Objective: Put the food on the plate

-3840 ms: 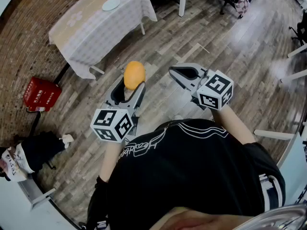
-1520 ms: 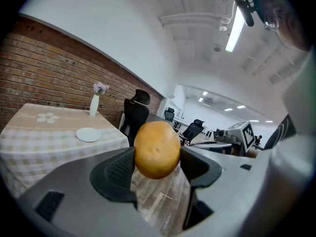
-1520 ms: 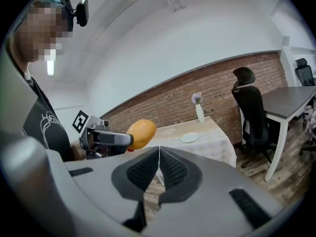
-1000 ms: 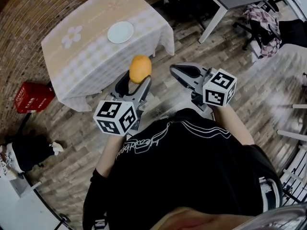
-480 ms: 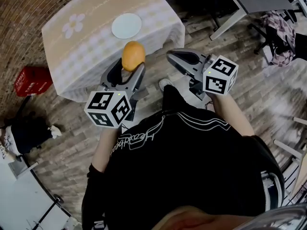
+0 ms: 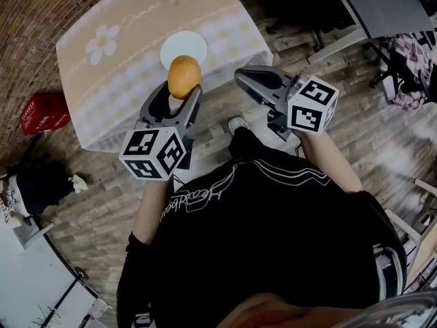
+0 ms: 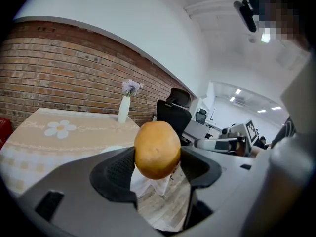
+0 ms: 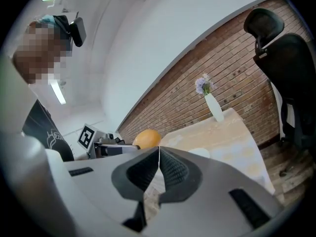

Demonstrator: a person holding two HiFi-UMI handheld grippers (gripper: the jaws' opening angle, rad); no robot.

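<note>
Round orange food item [image 6: 184, 76] is pinched in the left tool [image 6: 177, 96] and held up in the air. From the head view it overlaps the near edge of the round white plate [image 6: 193, 42]. Plate sits on the surface with the beige flower-print cloth [image 6: 109, 60]. Right tool [image 6: 242, 77] is pressed together with nothing in it, near the surface's corner.

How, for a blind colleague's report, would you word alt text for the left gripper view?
The left gripper clamps a round orange fruit; behind stand a table with a beige flower-print cloth, a slim white vase and a red-brick wall.
</note>
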